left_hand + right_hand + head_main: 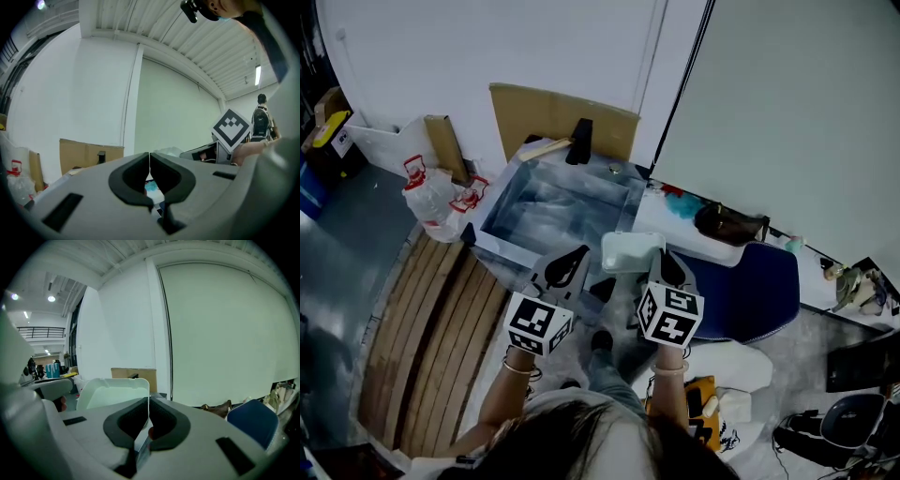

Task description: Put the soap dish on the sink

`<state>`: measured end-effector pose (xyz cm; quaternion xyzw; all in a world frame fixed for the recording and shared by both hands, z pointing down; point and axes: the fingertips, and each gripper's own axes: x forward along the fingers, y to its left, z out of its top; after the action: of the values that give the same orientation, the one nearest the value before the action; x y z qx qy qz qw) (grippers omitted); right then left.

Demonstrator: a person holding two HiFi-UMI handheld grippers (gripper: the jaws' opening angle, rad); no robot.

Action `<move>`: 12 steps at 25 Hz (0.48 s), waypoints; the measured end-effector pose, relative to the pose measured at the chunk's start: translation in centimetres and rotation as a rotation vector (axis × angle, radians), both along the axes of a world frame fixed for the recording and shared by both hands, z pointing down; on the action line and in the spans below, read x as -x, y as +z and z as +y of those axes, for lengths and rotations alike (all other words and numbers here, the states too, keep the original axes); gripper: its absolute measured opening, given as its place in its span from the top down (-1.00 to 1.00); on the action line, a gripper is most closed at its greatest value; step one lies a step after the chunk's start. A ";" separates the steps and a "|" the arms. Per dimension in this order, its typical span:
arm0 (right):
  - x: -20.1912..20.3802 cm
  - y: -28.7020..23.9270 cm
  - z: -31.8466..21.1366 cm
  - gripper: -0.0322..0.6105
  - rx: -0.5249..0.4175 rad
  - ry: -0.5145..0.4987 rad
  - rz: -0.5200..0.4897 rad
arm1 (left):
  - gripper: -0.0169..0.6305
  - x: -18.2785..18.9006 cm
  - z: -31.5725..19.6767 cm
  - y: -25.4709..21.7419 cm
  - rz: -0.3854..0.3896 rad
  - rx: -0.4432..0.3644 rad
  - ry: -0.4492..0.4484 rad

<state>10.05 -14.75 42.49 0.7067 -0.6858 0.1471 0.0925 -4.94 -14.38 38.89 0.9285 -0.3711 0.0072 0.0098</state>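
Note:
The soap dish (630, 251) is a white, shallow, rounded-rectangle tray, held in the air over the near right corner of the steel sink (517, 251). My right gripper (662, 266) is shut on the dish's right edge. In the right gripper view the dish (111, 393) stands just left of the closed jaws of my right gripper (149, 405). My left gripper (565, 265) hovers above the sink's near rim, left of the dish. It is shut with nothing between its tips, as the left gripper view (149, 161) confirms.
A cardboard sheet (562, 114) and a black faucet (579, 141) stand behind the sink. A white counter (661, 217) with a brown bag (728, 225) adjoins the sink on the right. A blue chair (750, 286) is near right. A plastic bag (436, 199) and wooden slats (431, 328) lie left.

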 end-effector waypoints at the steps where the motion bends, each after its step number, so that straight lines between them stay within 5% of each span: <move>1: -0.4 0.1 -0.7 0.81 0.003 -0.003 -0.004 | 0.91 -0.4 -0.6 0.1 -0.001 0.003 -0.002; 12: -4.7 1.9 -8.0 0.81 0.047 -0.040 -0.027 | 0.92 -4.8 -7.3 1.2 -0.016 0.035 -0.040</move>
<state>14.74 -22.75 44.38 0.6883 -0.6976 0.1708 0.1025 -0.16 -21.64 40.10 0.9204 -0.3897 0.0207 0.0232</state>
